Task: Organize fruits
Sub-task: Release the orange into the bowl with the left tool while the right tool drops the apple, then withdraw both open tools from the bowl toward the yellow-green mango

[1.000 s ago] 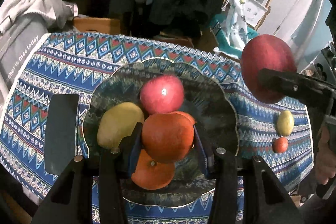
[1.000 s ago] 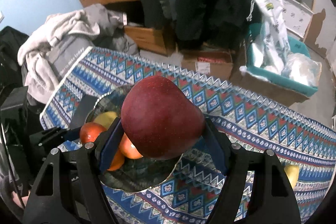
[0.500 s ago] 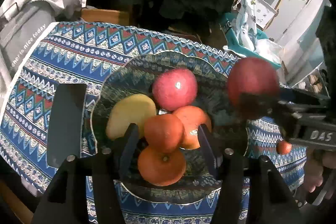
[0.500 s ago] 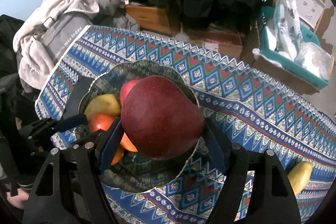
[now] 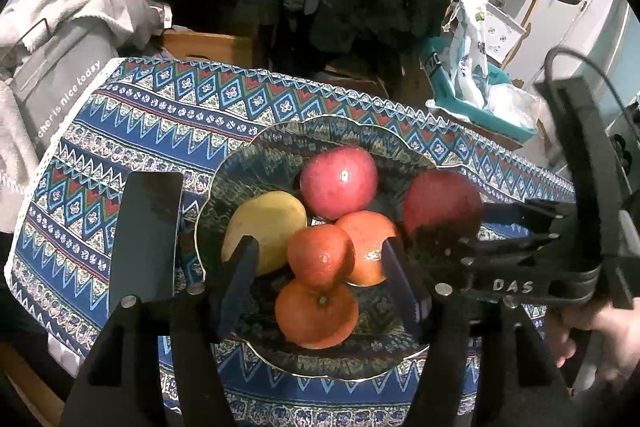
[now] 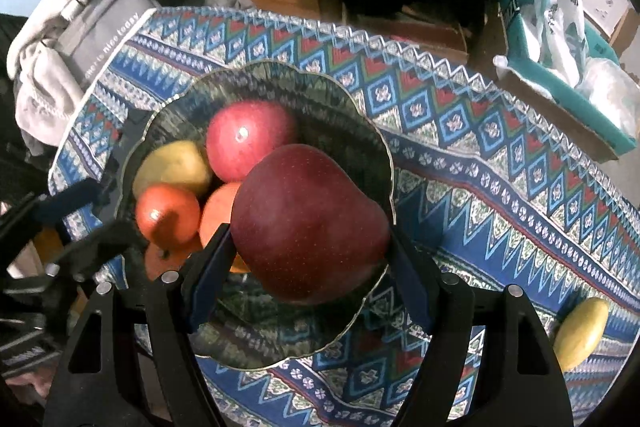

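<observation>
A: Where's the dark red apple?

B: Pinched in the right tool, over the plate's right rim. It looks heavy, smooth and bruisable; grip its widest part.

A: And the left tool?

B: Spread, empty, at the plate's near edge.

Left wrist camera looks forward and down over its gripper onto the fruit plate from close range; right wrist camera peers from higher, right of the plate. Both share plate, patterned tablecloth and clothes pile.
</observation>
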